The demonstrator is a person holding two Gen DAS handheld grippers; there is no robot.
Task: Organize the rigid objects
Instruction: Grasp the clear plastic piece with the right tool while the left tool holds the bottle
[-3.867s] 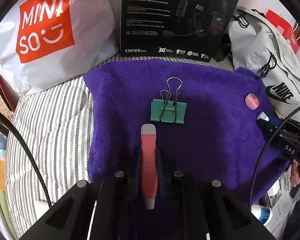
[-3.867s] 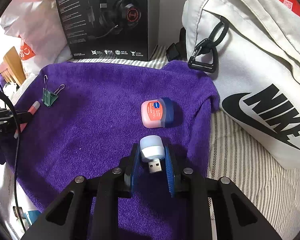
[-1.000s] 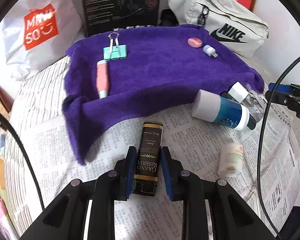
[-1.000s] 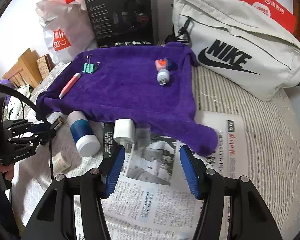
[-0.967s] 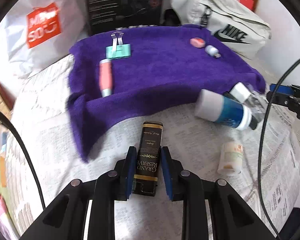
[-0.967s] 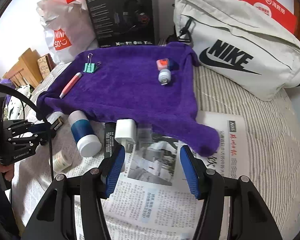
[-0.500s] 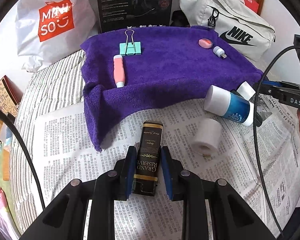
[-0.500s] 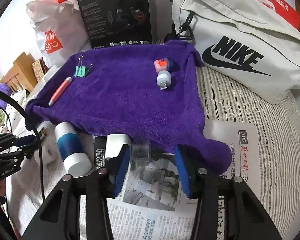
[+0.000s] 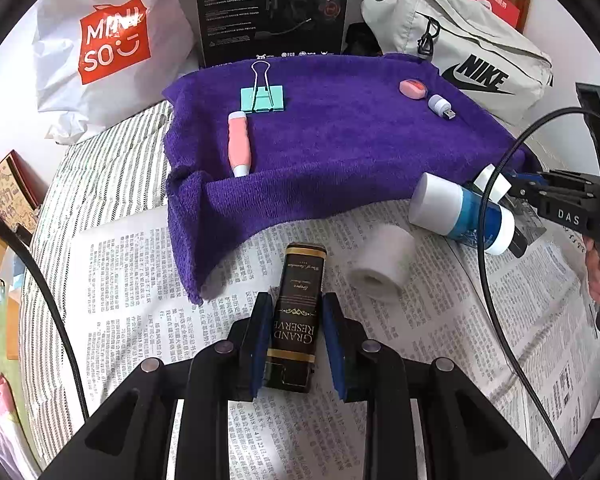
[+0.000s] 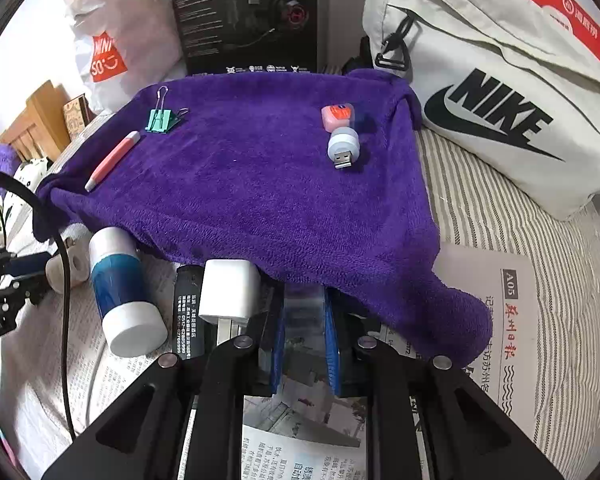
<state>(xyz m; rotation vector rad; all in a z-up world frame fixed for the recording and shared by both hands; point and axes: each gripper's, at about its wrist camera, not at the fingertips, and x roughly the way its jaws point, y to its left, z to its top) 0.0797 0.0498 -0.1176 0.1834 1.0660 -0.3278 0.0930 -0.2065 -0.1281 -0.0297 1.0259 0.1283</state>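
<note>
Soft, even daylight fills the room, bright on the white wall and pale bags far ahead of each hand-held gripper. Shadows are faint: a soft dark patch lies under the folded edge of the purple towel (image 9: 340,152) just ahead of the left hand-held gripper (image 9: 296,336). The white plastic bag (image 9: 100,40) shows glossy glare. Both views are sharp at the middle, with newspaper (image 9: 140,280) print readable. The fisheye bends straight lines near the rim, and the corners fall to black.
</note>
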